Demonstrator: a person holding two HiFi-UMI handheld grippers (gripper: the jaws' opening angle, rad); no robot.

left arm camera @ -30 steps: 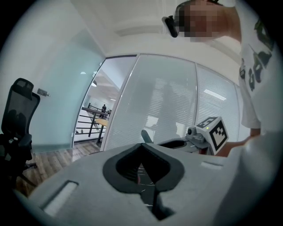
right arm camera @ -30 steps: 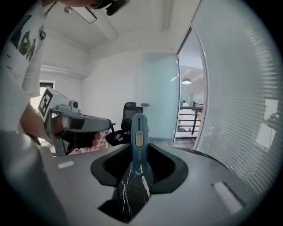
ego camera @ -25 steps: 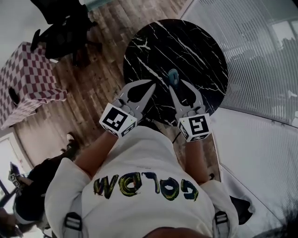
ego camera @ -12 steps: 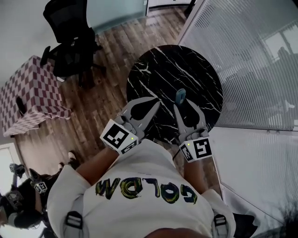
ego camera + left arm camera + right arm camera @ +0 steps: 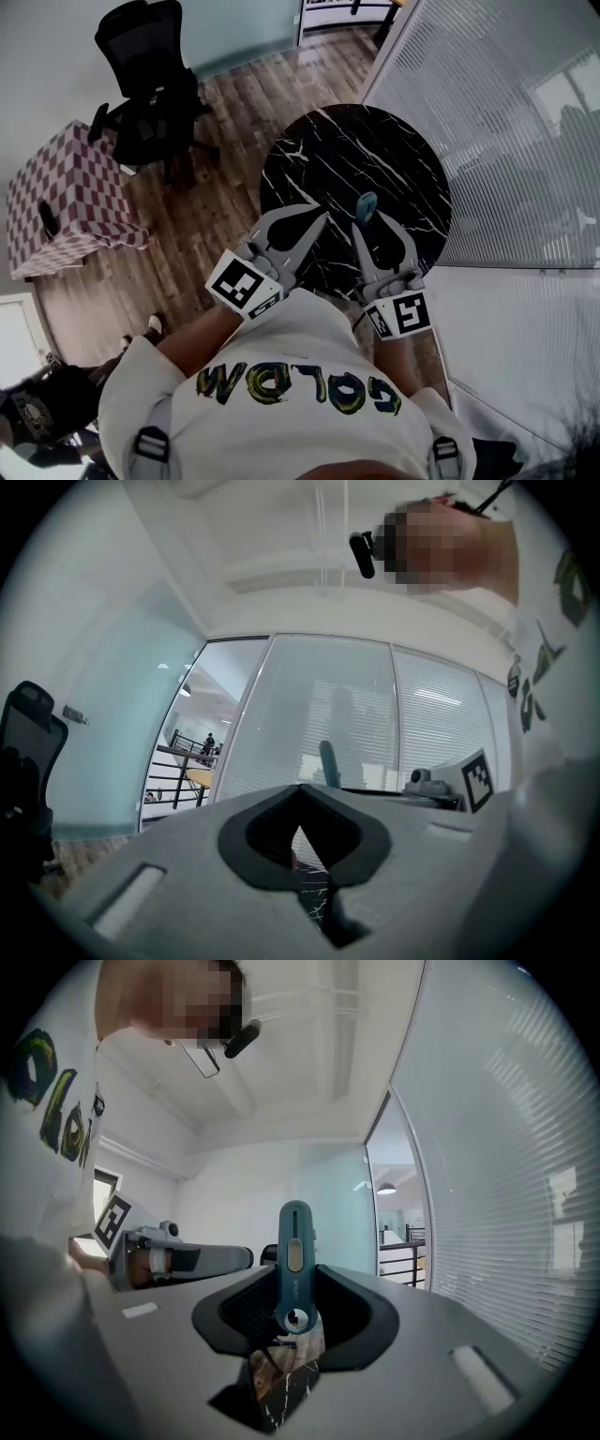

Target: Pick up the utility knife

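The right gripper (image 5: pixel 367 228) is closed on a slim teal plastic utility knife (image 5: pixel 366 207). In the right gripper view the utility knife (image 5: pixel 294 1260) stands upright, clamped between the two dark pads at its lower end, where a round hole shows. Its pale grey slider faces the camera and its rounded top rises well above the jaws. It is clear of the round black marble table with white veins (image 5: pixel 375 150); a piece of that table (image 5: pixel 281 1391) shows through the gap under the jaws.

The left gripper (image 5: pixel 317 221) is beside it, near but apart. Its jaws are closed, with the tips meeting. In the left gripper view the left gripper (image 5: pixel 300 789) has nothing between its pads, only a sliver of the veined table top behind them. The utility knife (image 5: pixel 329 761) shows beyond its tips, to the right.

From the head view both grippers are over the near edge of the table, each with a black-and-white marker cube (image 5: pixel 400 314) at its rear, close to the person's white printed shirt (image 5: pixel 281 356).

A black office chair (image 5: pixel 150 75) and a red-and-white checked cloth (image 5: pixel 66 206) stand on the brown wooden plank floor (image 5: pixel 216 178) to the left. A ribbed frosted glass wall (image 5: pixel 506 122) runs along the right.
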